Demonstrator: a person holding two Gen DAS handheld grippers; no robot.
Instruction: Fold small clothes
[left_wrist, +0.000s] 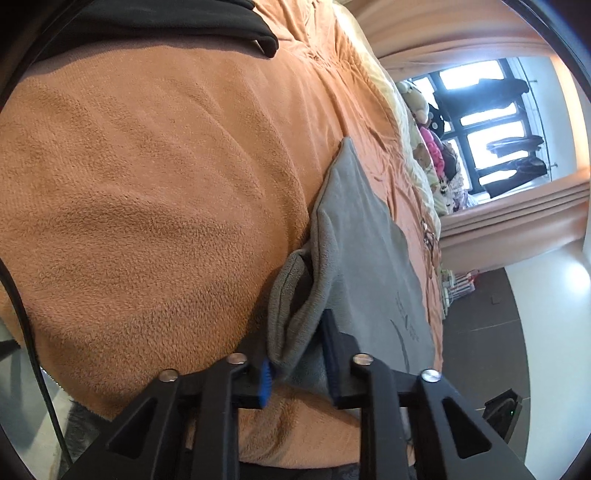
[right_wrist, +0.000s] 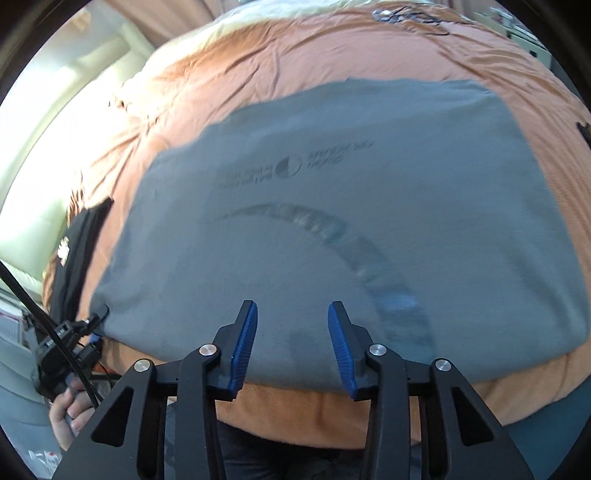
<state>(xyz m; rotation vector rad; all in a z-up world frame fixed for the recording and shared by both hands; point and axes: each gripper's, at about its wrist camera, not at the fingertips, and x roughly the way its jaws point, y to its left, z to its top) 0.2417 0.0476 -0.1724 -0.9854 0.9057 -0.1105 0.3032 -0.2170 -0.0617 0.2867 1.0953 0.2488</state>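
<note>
Grey tee (right_wrist: 332, 221) flat; L jaws seemingly pinch sleeve (left_wrist: 291, 295), R jaws apart, empty.

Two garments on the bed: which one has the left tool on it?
The grey shirt: its bunched corner sits between the left tool pads. The black garment lies untouched at the far edge.

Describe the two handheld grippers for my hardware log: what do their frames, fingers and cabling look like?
Both the left gripper and right gripper have matte black angular frames with triangular cut-outs and round silver pivot bolts. The fingers carry ribbed blue pads. A black cable runs past the other unit in the right wrist view.
</note>
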